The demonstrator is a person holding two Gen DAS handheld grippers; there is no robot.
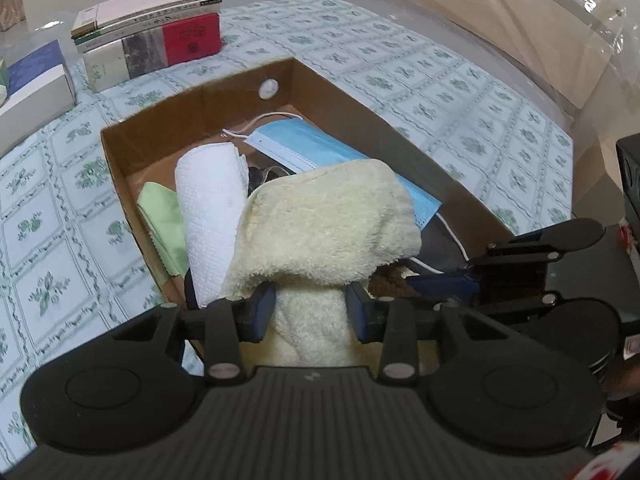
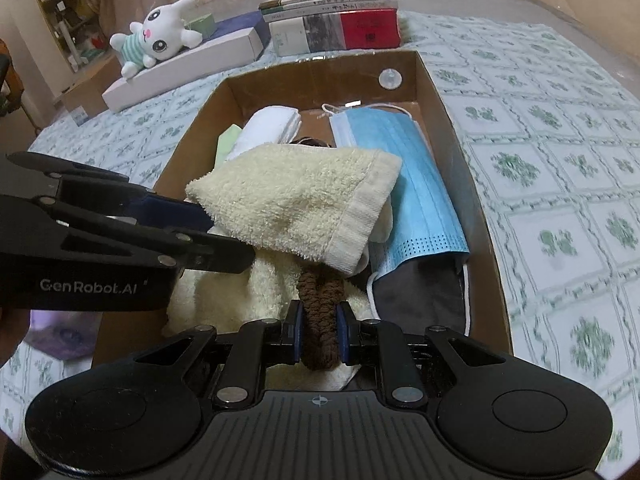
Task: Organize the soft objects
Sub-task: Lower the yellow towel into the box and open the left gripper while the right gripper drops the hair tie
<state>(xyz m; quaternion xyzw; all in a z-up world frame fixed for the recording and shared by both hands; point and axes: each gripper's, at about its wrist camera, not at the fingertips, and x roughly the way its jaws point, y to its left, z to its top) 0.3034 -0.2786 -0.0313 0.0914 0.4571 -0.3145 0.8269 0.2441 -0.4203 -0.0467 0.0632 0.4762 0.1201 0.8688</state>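
Observation:
A brown cardboard box sits on the patterned cloth. In it lie a white rolled cloth, a green cloth, a blue face mask and a dark cloth. My left gripper is shut on a cream towel, held over the near end of the box. My right gripper is shut on a brown knitted band beside the towel.
A stack of books stands beyond the box. A long white and blue box lies to the left with a white plush bunny on it. A transparent sheet rises at the right.

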